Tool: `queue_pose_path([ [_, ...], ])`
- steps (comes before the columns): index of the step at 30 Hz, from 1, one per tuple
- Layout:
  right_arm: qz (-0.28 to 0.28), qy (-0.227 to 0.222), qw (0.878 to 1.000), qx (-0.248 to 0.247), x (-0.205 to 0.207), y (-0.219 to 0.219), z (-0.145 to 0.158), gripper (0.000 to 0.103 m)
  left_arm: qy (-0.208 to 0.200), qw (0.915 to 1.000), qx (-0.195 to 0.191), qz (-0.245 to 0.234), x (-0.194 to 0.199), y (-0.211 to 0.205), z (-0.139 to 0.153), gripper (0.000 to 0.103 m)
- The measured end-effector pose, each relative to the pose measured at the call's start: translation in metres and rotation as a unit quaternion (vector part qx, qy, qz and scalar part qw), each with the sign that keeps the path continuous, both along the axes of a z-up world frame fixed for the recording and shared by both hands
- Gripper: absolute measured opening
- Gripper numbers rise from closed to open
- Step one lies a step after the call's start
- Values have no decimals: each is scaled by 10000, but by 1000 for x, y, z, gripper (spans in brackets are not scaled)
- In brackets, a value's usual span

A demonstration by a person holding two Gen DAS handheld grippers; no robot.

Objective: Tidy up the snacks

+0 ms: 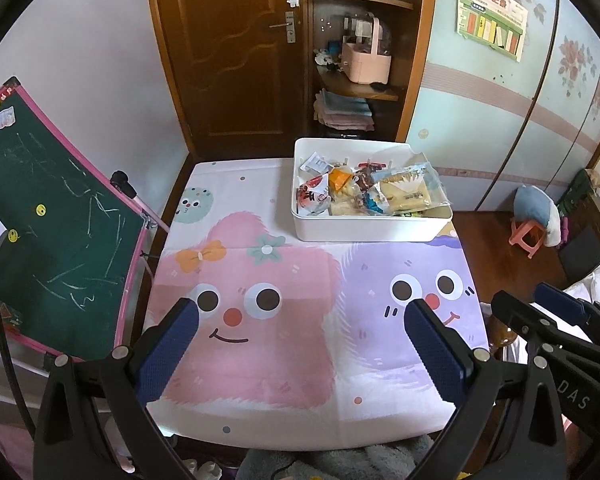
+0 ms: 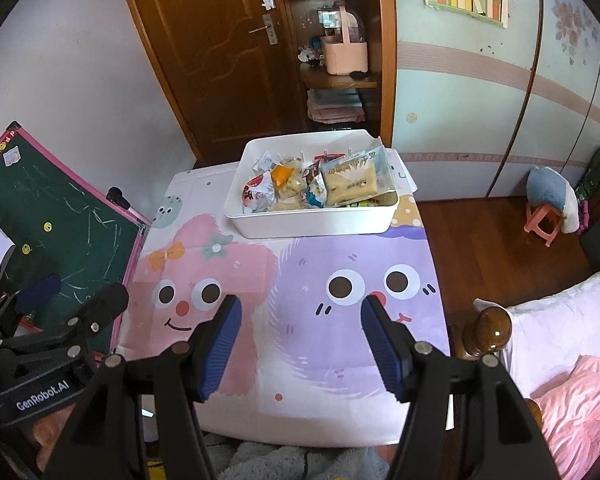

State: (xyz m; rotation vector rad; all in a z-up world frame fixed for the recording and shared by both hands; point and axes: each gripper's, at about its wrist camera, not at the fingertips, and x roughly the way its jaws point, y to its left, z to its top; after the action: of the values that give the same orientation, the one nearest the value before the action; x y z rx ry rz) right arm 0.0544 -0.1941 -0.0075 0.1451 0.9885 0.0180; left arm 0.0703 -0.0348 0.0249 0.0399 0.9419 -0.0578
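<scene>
The white bin (image 1: 364,232) looks like smooth matt plastic, and the snack packets (image 1: 404,194) in it are glossy, crinkled film. The printed tablecloth (image 1: 284,344) seems a smooth cloth with fold lines, though it may be coated. The door (image 1: 236,52) is polished wood, and the gripper pads (image 1: 166,356) are blue with a fine rough texture.

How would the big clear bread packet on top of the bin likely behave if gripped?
The bread packet looks soft and puffy, so probably light and squashable. Its glossy film may slip or crinkle between pads. It overhangs the white bin, so it could slide.

Home bedroom: wardrobe (image 1: 500,112), bedding (image 2: 580,400)
</scene>
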Motion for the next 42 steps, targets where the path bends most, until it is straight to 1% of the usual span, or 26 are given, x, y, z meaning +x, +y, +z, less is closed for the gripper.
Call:
queue_pose_path([
  [8, -1, -45, 10000, -15, -2, 1, 4, 63, -64, 10000, 3, -42, -1, -4, 5, 102],
  [24, -6, -4, 10000, 9, -1, 0, 4, 63, -31, 10000, 29, -37, -2, -7, 5, 102],
  [42, 31, 189, 9998, 41, 10, -2, -11, 63, 159, 9998, 41, -68, 7, -2, -13, 102],
])
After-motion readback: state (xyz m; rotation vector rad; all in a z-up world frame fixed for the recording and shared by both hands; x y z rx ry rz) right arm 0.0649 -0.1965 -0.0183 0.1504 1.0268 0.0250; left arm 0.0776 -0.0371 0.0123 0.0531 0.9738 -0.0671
